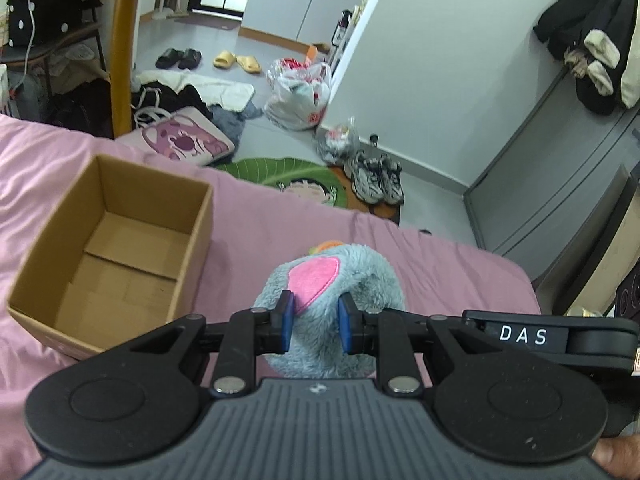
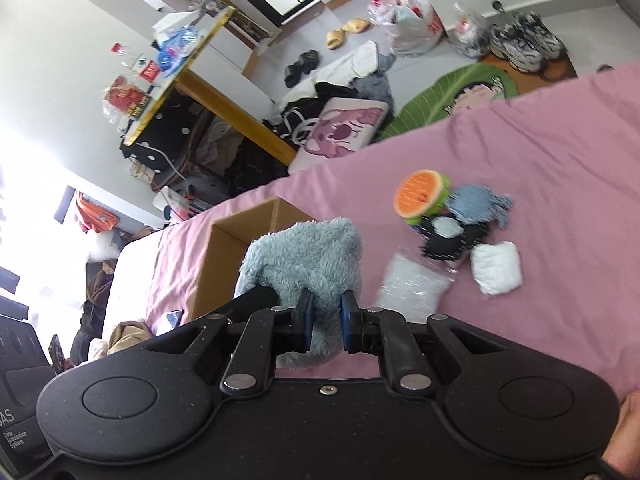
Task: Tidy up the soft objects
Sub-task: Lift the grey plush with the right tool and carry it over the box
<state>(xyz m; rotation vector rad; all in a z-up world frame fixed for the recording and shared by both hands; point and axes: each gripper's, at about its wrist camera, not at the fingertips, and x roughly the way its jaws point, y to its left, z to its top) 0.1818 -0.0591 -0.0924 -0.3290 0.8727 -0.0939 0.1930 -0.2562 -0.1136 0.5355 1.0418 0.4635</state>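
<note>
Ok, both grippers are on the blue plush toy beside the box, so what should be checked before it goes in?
1. Left gripper shut on the blue plush toy: ok.
2. Right gripper shut on the same toy: ok.
3. Cardboard box open, nothing in it: ok.
4. Toy over the box opening: not ok, it is beside the box above the pink sheet.
5. Toy free of the other soft items: ok.
6. Toy fits the box: cannot tell.
</note>
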